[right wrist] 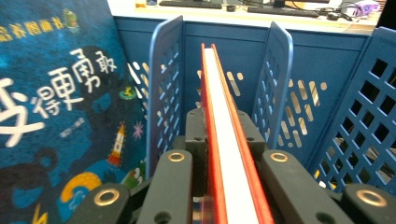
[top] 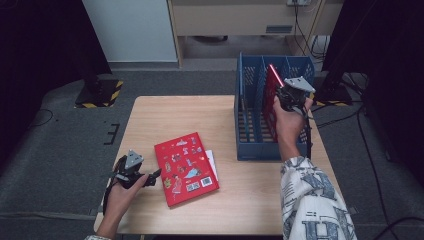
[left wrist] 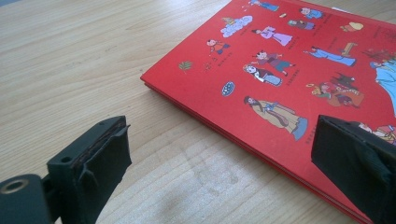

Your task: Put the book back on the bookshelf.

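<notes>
The work in hand is filing books upright into the blue rack (top: 272, 145) at the right of the counter (top: 150, 120); the right tongs (top: 291, 96) are clamped on the edge of a red book (right wrist: 223, 154), which stands on end between two of the rack's dividers; a blue book (right wrist: 56, 93) stands in the next slot over, seen in the right gripper view. By my reading this book is being set into its slot, so the next move calls for lowering it until it rests on the rack floor, then letting go without tipping it; the left tongs (left wrist: 219, 168) stand open, holding nothing, beside a second red book (top: 186, 167) lying flat on the counter near the person's left hand; that one looks to be next, and its thin edge must be caught cleanly.
</notes>
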A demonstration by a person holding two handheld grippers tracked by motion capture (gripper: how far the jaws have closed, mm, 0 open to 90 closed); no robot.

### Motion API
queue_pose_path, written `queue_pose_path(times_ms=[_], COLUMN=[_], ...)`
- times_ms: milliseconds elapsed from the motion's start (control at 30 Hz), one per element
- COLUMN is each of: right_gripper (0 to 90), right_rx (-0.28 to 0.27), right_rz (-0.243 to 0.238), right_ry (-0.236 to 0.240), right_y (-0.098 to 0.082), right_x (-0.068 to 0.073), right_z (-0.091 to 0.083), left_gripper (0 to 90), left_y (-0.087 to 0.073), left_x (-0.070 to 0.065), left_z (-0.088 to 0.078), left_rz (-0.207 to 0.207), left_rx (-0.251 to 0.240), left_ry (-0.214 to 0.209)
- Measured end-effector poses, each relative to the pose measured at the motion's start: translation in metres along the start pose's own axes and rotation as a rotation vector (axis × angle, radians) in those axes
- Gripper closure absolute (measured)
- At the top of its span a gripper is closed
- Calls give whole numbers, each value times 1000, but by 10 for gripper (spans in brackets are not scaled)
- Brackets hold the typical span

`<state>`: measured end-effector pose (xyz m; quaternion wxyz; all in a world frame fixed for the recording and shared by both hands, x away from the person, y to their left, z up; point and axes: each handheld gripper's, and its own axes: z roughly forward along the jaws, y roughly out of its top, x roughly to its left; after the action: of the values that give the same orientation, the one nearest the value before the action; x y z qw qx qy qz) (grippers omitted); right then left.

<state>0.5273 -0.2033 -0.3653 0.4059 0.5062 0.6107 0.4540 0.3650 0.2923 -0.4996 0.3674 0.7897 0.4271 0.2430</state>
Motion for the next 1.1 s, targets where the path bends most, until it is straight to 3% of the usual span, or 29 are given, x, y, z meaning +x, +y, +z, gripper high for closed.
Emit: queue_pose_path(times_ms=[267, 600, 1100], right_gripper=[794, 790, 772], right_rx=[-6, -7, 9], right_rz=[-17, -82, -62], right_ry=[-32, -37, -26], right_y=[-4, -6, -7], right_x=[4, 25, 29], right_z=[10, 10, 8], left_gripper=[38, 37, 38], left_y=[0, 0, 1], left_x=[-1, -2, -2], left_z=[1, 0, 1], left_rz=[1, 5, 9], left_rx=[3, 2, 6], left_ry=[-1, -1, -4])
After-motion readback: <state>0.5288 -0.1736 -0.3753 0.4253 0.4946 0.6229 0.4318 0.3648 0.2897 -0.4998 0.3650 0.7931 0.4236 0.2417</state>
